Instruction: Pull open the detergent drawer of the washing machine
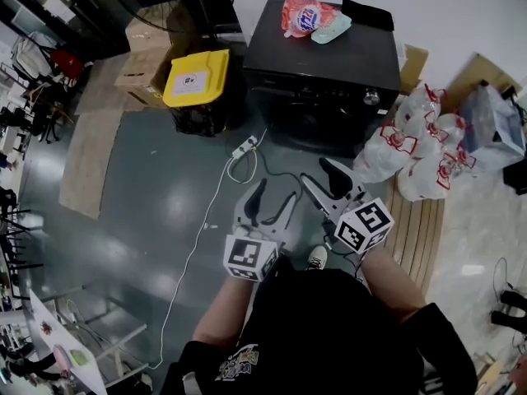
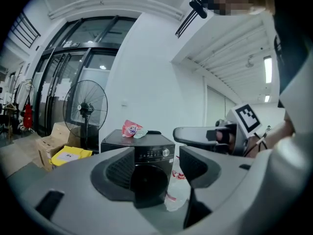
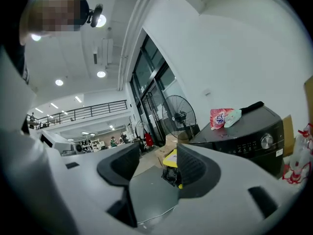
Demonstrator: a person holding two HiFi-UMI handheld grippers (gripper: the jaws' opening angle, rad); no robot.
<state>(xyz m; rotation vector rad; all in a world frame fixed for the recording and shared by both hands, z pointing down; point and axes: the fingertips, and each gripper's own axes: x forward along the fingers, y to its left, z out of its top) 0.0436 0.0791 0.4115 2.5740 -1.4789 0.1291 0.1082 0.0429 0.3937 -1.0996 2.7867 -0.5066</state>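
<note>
1. Left gripper [image 1: 276, 192] [image 2: 156, 165]: jaws wide apart. I see nothing between the pads; the washer only shows through the gap from afar.

2. Right gripper [image 1: 323, 175] [image 3: 153, 165]: jaws parted and empty, with bare floor [image 1: 148, 179] and the bin showing in the gap. It sits just beside the left gripper, on the side nearer the washer's right corner, and I see it from the side in the left gripper view [image 2: 205, 136].

3. Washer [image 1: 321, 56] [image 2: 146, 153] [image 3: 244, 131]: a dark front-loader standing against the white wall, well ahead of both grippers and touched by neither.

4. Drawer: it belongs to the washer's top front panel, but it is too small for me to pick out. The panel face looks flush.

5. Knob [image 1: 371, 97] [image 3: 266, 141]: silver, toward the right end of that panel.

6. Pouch [image 1: 300, 15] [image 2: 131, 129] [image 3: 220, 117]: red and white, lying on the washer's top near the back, with a pale green item touching it.

7. Bin [image 1: 198, 76] [image 2: 68, 155]: yellow lid, just left of the washer.

8. Boxes [image 1: 148, 52]: cardboard, left of the washer beyond the bin.

9. Fan [image 2: 85, 106] [image 3: 180, 112]: a pedestal fan standing left of the washer.

10. Bags [image 1: 420, 146]: white with red print, heaped against the washer's right side.

11. Power strip [image 1: 244, 146]: white, on the floor in front of the washer's left corner, with a cable trailing from it.
</note>
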